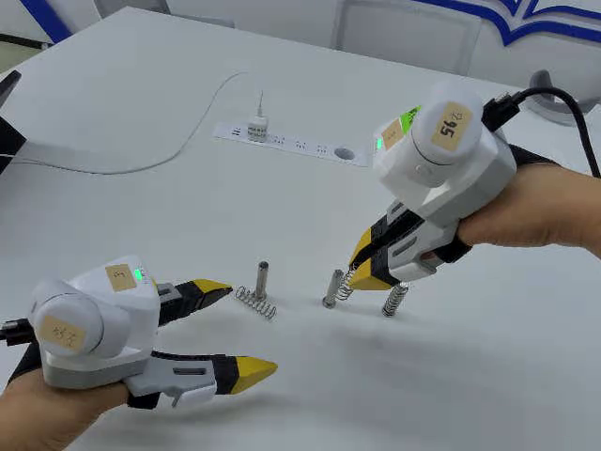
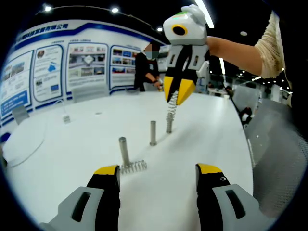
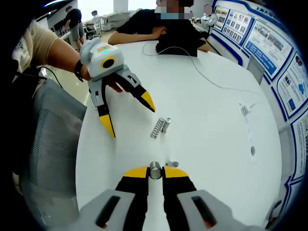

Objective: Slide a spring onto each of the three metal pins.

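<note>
Your left gripper [image 1: 246, 327] hangs with its jaws spread and empty, near a loose spring [image 1: 255, 302] lying at the foot of the left pin [image 1: 262, 279]. Your right gripper [image 1: 357, 271] is clenched on a second spring [image 1: 345, 285], just beside the middle pin [image 1: 332, 287]. Held at that slant, its coil could snag the pin's tip and flick free.

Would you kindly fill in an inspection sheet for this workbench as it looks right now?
Surface: white table, no marks seen.
Job's things: end pin bare, lying spring at its base; middle pin bare; standing spring upright, seemingly over the third pin.
Clutter: power strip with a white plug.
Grippers: left tool open, holding nothing; right tool shut on held spring beside the middle pin.
Cables: white cable across the table; black cable from the right tool.
Surroundings: wall posters, mesh chair, seated people.
</note>
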### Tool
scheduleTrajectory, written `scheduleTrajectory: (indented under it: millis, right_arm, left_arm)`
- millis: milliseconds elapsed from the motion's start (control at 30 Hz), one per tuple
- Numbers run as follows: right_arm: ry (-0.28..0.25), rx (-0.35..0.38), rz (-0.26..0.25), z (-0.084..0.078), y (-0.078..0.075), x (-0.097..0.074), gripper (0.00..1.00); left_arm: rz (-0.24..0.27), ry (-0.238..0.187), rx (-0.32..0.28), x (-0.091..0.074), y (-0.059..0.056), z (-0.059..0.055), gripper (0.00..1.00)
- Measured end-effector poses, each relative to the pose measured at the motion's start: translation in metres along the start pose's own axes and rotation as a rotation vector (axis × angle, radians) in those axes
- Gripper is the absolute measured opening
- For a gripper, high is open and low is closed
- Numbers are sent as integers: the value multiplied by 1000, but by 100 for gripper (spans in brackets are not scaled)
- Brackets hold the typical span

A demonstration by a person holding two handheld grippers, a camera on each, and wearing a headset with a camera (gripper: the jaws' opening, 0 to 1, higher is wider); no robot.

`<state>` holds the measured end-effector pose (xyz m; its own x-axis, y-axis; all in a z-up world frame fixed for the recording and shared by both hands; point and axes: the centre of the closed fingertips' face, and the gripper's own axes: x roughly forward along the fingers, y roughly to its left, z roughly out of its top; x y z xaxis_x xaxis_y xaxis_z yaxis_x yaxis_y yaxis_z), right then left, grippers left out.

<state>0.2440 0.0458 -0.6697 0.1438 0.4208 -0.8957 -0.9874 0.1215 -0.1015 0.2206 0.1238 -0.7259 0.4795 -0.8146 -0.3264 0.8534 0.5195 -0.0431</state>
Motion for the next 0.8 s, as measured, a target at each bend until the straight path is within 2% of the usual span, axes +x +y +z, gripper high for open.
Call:
scheduleTrajectory:
  millis: [400, 800]
  right_arm:
    - [16, 2, -27, 0, -17, -2, 12]
    - [39, 0, -34, -4, -26, 7, 12]
  left_arm:
    - [12, 1, -9, -2, 3, -1, 67]
    - [20, 6, -13, -4, 5, -3, 69]
